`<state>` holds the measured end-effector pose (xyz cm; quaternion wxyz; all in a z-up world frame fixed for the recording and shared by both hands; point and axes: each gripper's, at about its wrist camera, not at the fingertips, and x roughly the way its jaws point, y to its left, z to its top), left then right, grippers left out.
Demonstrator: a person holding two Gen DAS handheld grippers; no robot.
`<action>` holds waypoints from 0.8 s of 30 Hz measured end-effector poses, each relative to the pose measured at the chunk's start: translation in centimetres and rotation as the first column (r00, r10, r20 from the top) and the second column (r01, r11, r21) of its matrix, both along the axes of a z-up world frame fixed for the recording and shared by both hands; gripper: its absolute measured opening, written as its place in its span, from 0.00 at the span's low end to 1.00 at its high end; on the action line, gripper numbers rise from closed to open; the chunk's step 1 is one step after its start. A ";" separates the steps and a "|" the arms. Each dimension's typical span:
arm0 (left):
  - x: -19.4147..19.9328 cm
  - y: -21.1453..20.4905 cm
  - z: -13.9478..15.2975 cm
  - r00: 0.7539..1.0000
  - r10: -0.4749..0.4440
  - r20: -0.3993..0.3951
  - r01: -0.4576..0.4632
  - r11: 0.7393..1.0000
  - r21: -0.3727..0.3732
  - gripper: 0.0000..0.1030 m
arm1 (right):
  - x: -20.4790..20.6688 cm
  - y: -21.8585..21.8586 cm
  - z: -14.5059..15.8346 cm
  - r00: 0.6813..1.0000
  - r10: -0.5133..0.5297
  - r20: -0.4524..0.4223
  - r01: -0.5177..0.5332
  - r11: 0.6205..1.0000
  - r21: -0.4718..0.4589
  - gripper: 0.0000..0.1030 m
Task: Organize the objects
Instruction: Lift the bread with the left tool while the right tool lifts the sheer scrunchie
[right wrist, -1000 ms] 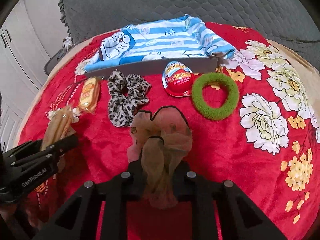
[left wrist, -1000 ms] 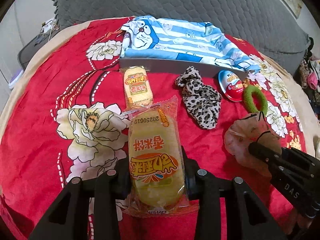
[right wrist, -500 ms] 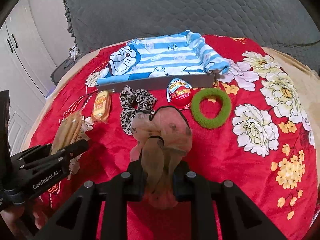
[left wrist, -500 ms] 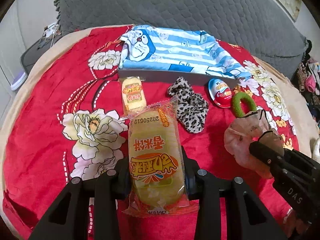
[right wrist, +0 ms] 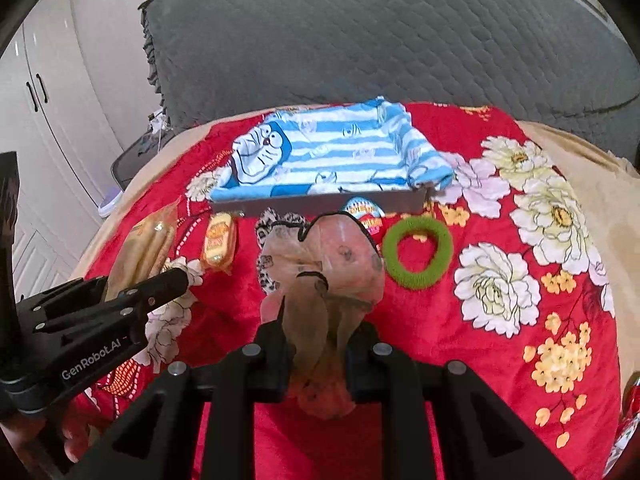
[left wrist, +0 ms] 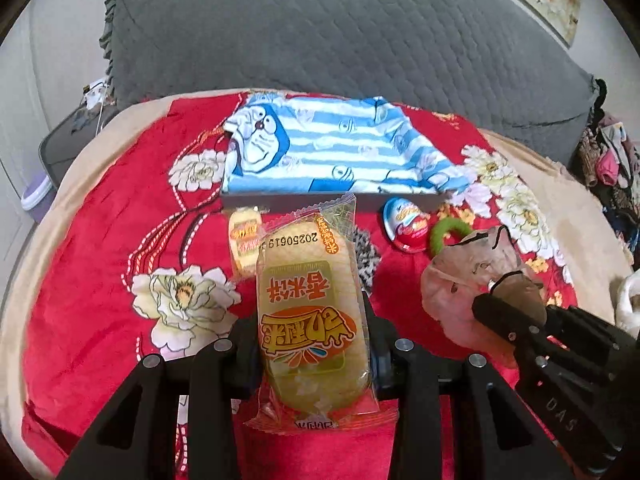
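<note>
1. The left gripper [left wrist: 314,354] is closed partway on a yellow snack packet [left wrist: 310,320], its jaws pressing the packet's two long sides; the packet stands lengthwise, clear of the red flowered blanket [left wrist: 100,240].
2. The right gripper [right wrist: 316,354] is nearly fully closed, pinching a sheer pink scrunchie [right wrist: 326,256] that bunches up above the jaws.
3. In the left wrist view the right gripper sits at about 4 o'clock from the packet, the scrunchie at its tip.
4. On the blanket, a second small snack packet [right wrist: 218,240] lies at 10 o'clock from the pink scrunchie.
5. A leopard-print scrunchie [right wrist: 266,228] lies just behind the pink one, partly hidden.
6. A green hair ring [right wrist: 418,254] lies at 3 o'clock from the pink scrunchie, with a red and white chocolate egg [left wrist: 406,220] just beyond at 11 o'clock from the ring.
7. A tray lined with blue striped cartoon cloth [right wrist: 332,152] sits at 12 o'clock, its dark front wall just behind the row of things.
8. A grey quilted pillow [right wrist: 360,40] lies beyond the tray.
</note>
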<state>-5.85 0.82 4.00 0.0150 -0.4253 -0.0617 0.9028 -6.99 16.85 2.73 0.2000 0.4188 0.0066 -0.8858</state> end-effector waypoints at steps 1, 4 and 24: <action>-0.1 -0.1 0.2 1.000 0.002 -0.003 -0.002 1.000 -0.003 0.39 | -0.1 0.0 0.1 1.000 0.001 -0.002 -0.001 1.000 -0.001 0.20; -0.3 -0.1 0.6 1.000 0.008 -0.014 -0.008 1.000 -0.002 0.39 | -0.2 -0.1 0.7 1.000 -0.004 -0.022 0.004 1.000 -0.008 0.20; -2.4 1.0 2.5 0.996 0.015 -0.087 -0.018 1.000 -0.026 0.39 | -3.5 0.0 4.1 0.990 -0.040 -0.134 0.031 0.997 -0.064 0.20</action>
